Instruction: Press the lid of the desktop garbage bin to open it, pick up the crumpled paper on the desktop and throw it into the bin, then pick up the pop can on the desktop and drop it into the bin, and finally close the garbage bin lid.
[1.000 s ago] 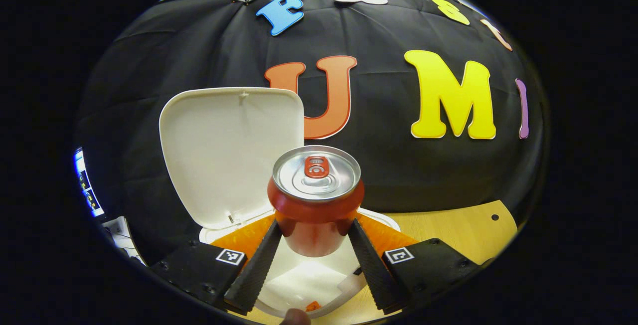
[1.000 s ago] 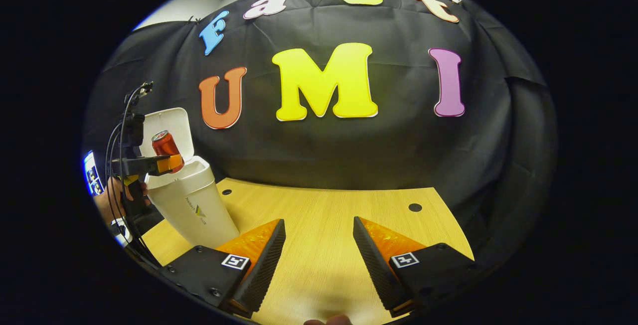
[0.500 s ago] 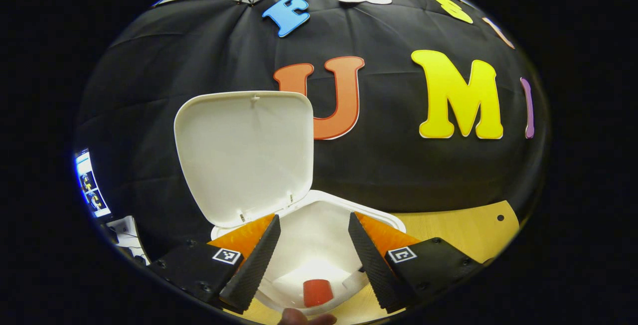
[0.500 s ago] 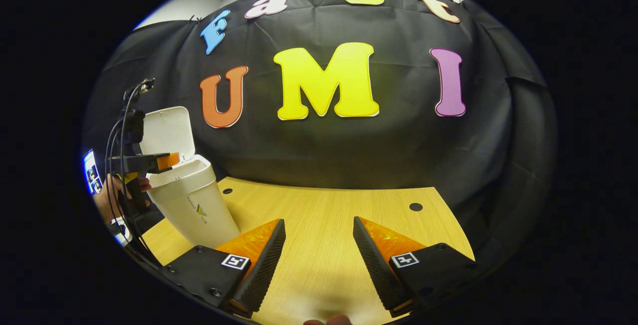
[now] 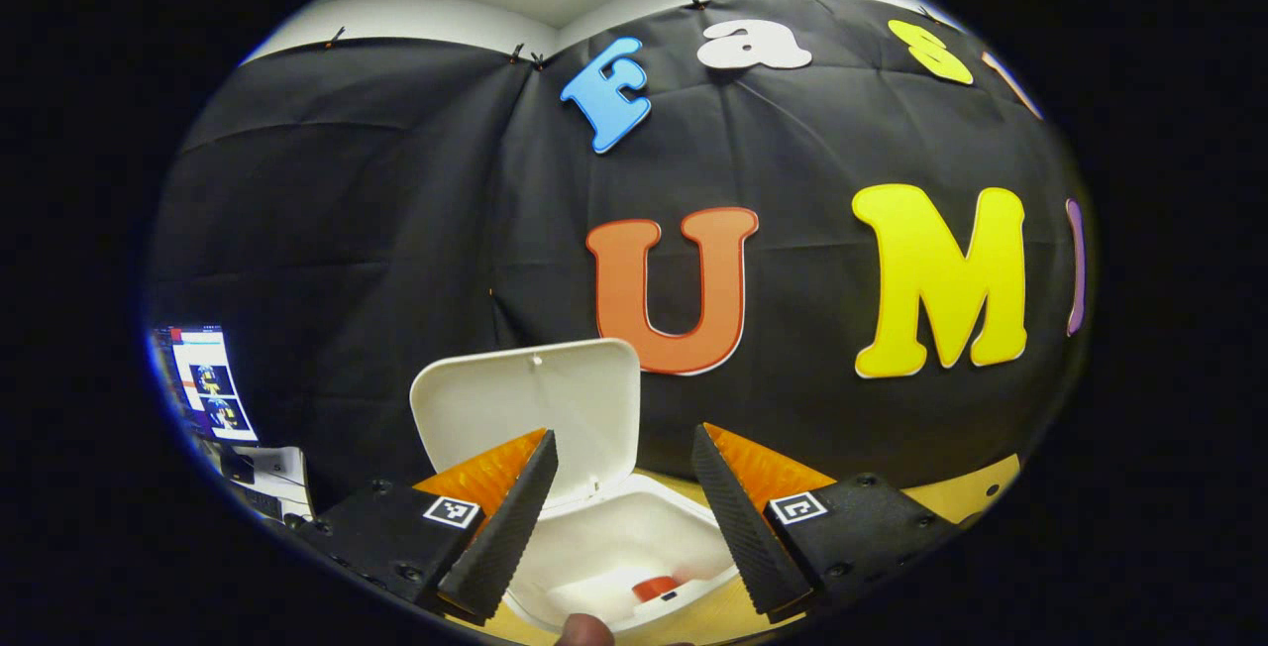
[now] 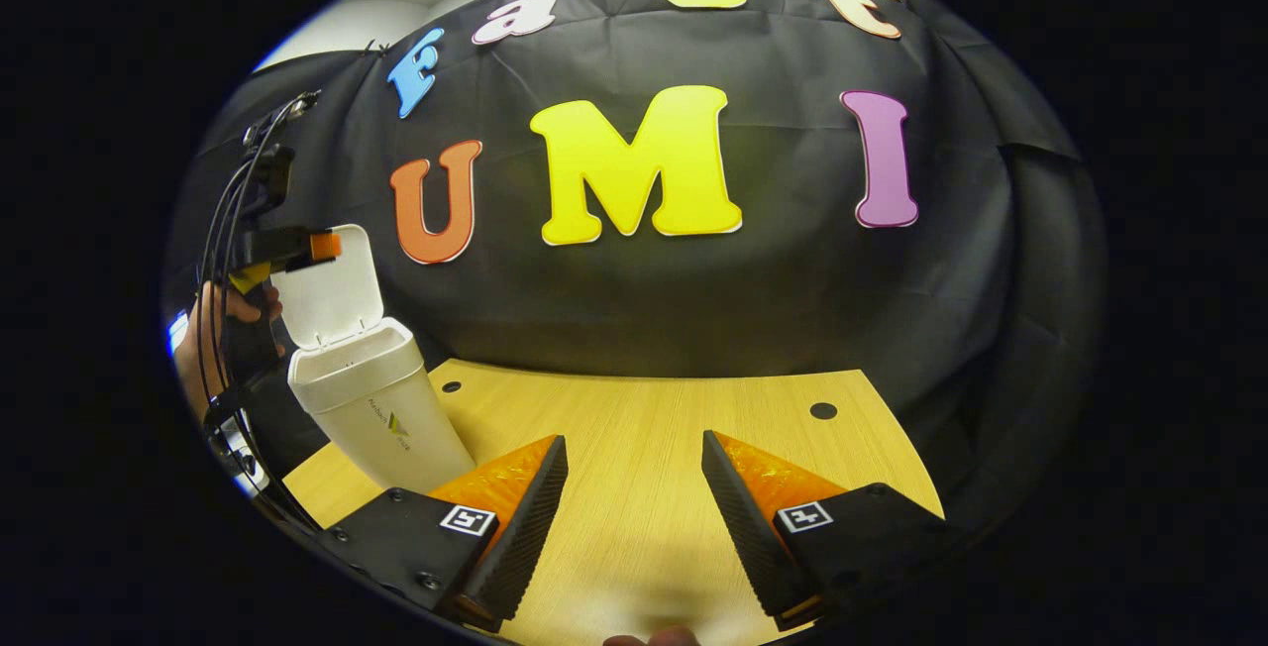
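The white desktop bin (image 5: 614, 552) stands below my left gripper (image 5: 622, 512), its lid (image 5: 540, 403) raised upright at the back. Deep inside the bin lies the red pop can (image 5: 655, 588) on white crumpled paper (image 5: 594, 589). My left gripper is open, empty, and held above the bin's mouth. In the right gripper view the bin (image 6: 371, 408) stands at the table's left end with its lid (image 6: 332, 294) up, and the left gripper (image 6: 297, 248) hangs high beside the lid in a person's hand (image 6: 213, 319). My right gripper (image 6: 629, 517) is open and empty over the wooden table (image 6: 644, 428).
The wooden table has two small dark holes (image 6: 822, 410) near its back edge. A lit screen (image 5: 210, 383) glows at the far left beyond the table. Black cloth closes off the back.
The left gripper opened and the can fell into the bin. It then rose above the bin, so bin and lid look smaller and lower. The right gripper stayed still.
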`<state>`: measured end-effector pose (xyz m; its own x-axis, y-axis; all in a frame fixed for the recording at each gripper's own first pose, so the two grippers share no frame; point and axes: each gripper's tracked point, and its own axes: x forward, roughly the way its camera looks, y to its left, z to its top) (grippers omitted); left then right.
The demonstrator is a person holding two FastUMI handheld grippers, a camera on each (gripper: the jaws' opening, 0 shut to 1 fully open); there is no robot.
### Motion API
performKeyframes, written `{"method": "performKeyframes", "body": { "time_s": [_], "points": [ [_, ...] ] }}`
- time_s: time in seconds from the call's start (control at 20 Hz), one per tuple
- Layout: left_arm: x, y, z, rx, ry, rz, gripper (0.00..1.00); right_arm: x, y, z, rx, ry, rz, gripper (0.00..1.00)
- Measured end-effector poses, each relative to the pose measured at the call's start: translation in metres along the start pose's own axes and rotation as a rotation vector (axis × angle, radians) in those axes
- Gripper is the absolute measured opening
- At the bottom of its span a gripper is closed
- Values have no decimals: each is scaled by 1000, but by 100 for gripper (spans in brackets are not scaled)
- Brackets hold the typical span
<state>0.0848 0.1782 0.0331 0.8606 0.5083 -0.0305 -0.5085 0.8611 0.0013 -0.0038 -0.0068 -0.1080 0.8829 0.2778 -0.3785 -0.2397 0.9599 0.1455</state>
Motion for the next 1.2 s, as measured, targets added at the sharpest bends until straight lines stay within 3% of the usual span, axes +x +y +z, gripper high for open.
{"method": "performKeyframes", "body": {
  "time_s": [0.25, 0.45, 0.9, 1.2],
  "points": [
    [34, 11, 51, -34, -55, 83, 90, 6, -17, 20, -10, -28, -26, 88],
    [64, 36, 67, -25, -57, 165, 90, 14, -19, 32, -13, -46, -28, 88],
    [97, 109, 58, -176, 138, 466, 90, 22, -12, 32, -39, -21, -14, 87],
    [96, 108, 31, -179, 261, 523, 90, 18, -18, 30, -10, -18, -22, 87]
  ]
}}
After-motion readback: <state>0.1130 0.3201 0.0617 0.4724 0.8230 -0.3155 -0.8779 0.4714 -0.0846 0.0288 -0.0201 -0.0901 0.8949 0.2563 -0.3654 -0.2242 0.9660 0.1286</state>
